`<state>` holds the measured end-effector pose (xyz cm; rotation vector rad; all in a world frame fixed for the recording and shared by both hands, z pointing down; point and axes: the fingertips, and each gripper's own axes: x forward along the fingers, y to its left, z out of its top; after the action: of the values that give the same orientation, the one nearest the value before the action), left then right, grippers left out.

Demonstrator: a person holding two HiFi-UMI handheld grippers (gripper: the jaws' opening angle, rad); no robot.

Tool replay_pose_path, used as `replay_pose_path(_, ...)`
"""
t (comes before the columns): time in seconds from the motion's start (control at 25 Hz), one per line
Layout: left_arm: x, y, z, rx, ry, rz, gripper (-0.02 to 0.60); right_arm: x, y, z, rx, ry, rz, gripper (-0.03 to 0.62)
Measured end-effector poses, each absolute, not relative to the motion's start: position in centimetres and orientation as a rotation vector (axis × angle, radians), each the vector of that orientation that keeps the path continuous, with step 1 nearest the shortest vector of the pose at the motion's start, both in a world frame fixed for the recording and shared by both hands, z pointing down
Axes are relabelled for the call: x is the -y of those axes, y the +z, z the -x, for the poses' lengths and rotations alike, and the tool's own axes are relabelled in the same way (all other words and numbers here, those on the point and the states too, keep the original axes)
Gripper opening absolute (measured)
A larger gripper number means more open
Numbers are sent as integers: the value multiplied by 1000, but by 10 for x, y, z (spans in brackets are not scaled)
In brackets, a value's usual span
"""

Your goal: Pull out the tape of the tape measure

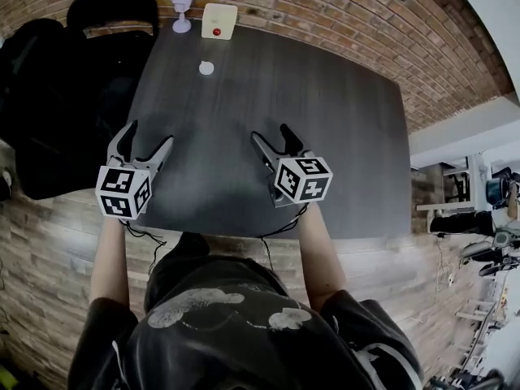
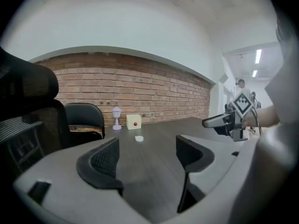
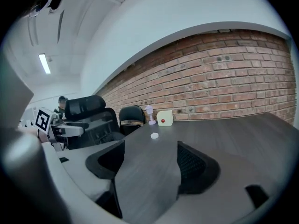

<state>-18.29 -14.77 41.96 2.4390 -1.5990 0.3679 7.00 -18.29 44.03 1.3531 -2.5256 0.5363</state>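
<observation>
Both wide open and empty: left claw [image 1: 150, 133] and right claw [image 1: 270, 132] over the table [image 1: 341, 120].

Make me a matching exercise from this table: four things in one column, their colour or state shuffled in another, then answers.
1. small lamp
2. box
3. round disc
4. left gripper

A. cream with a red dot
B. jaws apart, nothing between
C. pale lilac
D. white, lying flat

Pairs: 1-C, 2-A, 3-D, 4-B
</observation>
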Motion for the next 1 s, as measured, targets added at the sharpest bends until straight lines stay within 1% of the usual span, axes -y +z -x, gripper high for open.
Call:
replay_pose_path(0.32,236,409,230,1510,373,-2501,374,259,457,3,2427,480,-1252,333)
replay_pose_path(0.56,293,425,247,1478,362,-2502,374,314,468,47,2378,430,-1203,333)
replay_pose_path(0.76,329,452,260,1470,363,-2481,374,357,496,71,2313,424,-1162,333)
replay_pose_path(1.0,349,481,262,1448,371,-2458,374,395,534,93,2250,418,-1138,333)
